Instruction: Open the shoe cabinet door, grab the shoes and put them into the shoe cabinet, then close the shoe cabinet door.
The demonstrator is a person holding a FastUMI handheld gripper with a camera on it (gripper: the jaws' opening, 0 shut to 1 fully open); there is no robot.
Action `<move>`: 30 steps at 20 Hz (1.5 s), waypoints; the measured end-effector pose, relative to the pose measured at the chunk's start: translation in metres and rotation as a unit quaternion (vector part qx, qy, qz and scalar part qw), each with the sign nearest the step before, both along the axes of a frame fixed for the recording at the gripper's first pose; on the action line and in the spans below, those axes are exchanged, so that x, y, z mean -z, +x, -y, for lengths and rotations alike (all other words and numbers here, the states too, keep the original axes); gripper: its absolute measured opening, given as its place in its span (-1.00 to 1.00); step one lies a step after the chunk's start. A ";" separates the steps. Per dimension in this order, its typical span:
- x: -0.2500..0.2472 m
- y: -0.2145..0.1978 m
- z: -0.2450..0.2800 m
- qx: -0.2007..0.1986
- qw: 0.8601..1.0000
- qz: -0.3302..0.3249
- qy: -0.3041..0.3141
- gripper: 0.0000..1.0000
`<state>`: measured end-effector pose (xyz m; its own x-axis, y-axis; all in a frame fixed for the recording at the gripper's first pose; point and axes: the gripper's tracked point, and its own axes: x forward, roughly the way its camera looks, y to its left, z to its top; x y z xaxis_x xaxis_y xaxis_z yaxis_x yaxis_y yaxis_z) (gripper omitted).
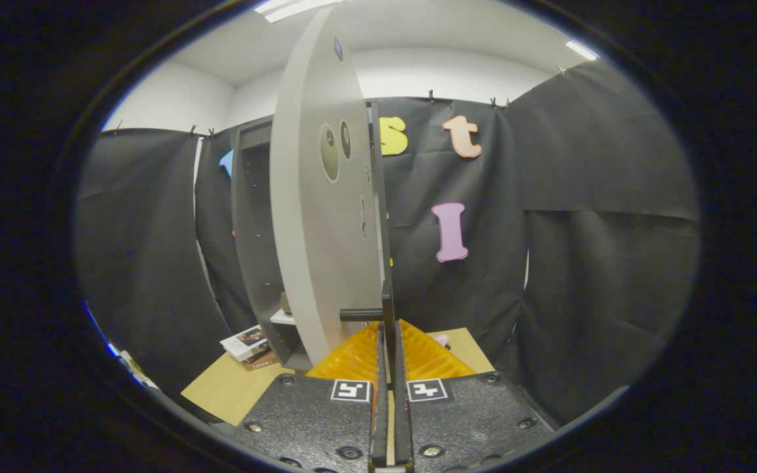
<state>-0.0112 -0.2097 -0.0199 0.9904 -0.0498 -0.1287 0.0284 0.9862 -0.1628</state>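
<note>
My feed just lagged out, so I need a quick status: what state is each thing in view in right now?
Shoe cabinet door: swung open, seen nearly edge-on.
Door handle: just ahead of the tongs; contact hidden.
Tongs: fingers close together at the door's edge; grip unclear.
Shoe cabinet: open, dark inside; shoes inside cannot be confirmed.
Booklets: lying on the table beside the cabinet.

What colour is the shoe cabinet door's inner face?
Light grey, seen in the gripper view: the cabinet door stands open, its edge between the gripper fingers.

dim booth | ceiling strip lights (293,8) overhead | fisheye bending at edges | focus sharp
</note>
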 end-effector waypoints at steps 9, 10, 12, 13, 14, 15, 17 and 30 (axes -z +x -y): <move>-0.037 -0.079 -0.010 0.013 0.999 0.031 0.031 -0.83; -0.038 -0.085 -0.021 0.005 0.999 0.033 0.037 -0.68; -0.027 -0.089 -0.052 -0.021 0.998 0.032 0.046 -0.37; -0.021 -0.088 -0.067 -0.032 0.998 0.032 0.041 -0.22; -0.013 -0.086 -0.078 -0.040 0.998 0.034 0.033 0.10; -0.004 -0.080 -0.091 -0.047 0.998 0.035 0.023 0.38; 0.025 -0.064 -0.112 -0.056 0.998 0.030 0.009 0.81; 0.318 0.077 -0.165 -0.071 0.989 -0.122 -0.036 1.00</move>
